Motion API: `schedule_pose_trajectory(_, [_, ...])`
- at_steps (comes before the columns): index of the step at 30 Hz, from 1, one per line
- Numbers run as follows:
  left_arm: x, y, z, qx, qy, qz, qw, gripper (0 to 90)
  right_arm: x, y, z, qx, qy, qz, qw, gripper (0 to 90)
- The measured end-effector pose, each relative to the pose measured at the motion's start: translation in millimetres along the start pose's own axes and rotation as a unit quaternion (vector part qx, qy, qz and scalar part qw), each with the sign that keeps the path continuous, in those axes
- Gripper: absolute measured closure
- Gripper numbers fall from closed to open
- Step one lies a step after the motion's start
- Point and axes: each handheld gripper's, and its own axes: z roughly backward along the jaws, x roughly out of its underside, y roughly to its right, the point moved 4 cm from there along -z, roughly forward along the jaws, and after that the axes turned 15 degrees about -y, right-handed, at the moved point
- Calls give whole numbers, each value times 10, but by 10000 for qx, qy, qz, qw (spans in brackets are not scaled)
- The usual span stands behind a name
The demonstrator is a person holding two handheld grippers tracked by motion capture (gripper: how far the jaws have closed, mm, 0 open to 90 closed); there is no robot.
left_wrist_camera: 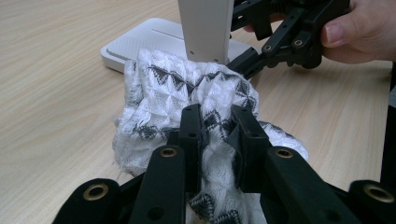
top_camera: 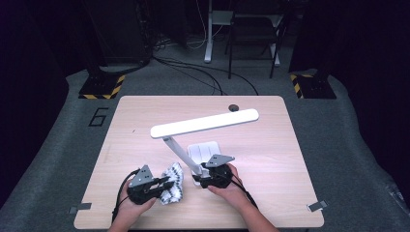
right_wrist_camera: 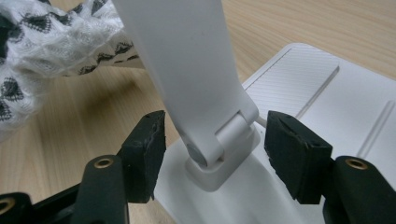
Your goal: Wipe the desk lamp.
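At the near edge of the bench (top_camera: 270, 193), a white desk lamp (top_camera: 203, 123) awaits wiping. The left gripper (left_wrist_camera: 218, 126) has its jaws clamped on a bunched patterned cloth (left_wrist_camera: 187, 93) just beside the lamp's arm; the right gripper (right_wrist_camera: 215, 154) has its jaws spread wide, straddling the hinge without touching. Bracing the hinge first would likely steady the lamp.

We note the lit white bar-shaped desk lamp head (top_camera: 204, 123) brightening the pale wooden table (top_camera: 270, 159), dark vignetted surroundings, and soft blur on nearest black jaws.
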Motion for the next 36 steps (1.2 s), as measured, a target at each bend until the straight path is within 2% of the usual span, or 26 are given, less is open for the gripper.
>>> schedule_pose_trajectory(3, [2,-3,6,6,24,47,10000,759,-28,0,-25,-63,-17,-41,10000,384])
schedule_pose_trajectory(6, [6,-19,22,-11,61,57,10000,759,-106,-7,-67,-37,-29,72,10000,380])
schedule_pose_trajectory(9, [8,-31,29,-55,82,27,9999,759,-128,-7,-86,-27,-19,70,10000,379])
schedule_pose_trajectory(12, [12,-37,50,-43,66,44,10000,759,-151,-7,-131,-126,-120,161,9997,380])
schedule_pose_trajectory(17, [10,-45,52,-81,130,71,9999,758,-172,6,-159,-136,-192,196,9995,392])
schedule_pose_trajectory(18, [11,-43,56,-70,139,104,9998,758,-173,7,-171,-176,-241,148,9994,422])
schedule_pose_trajectory(23, [14,-60,74,-76,112,55,9999,758,-164,34,-183,-200,-269,60,9994,428])
schedule_pose_trajectory(30, [8,-61,74,-112,210,108,9997,758,-159,0,-172,-41,-301,-169,9994,457])
schedule_pose_trajectory(32, [9,-68,78,-105,194,96,9997,758,-148,-7,-163,-3,-306,-155,9994,465])
schedule_pose_trajectory(36, [9,-76,87,-104,201,112,9997,758,-118,-33,-147,-40,-228,-275,9994,468])
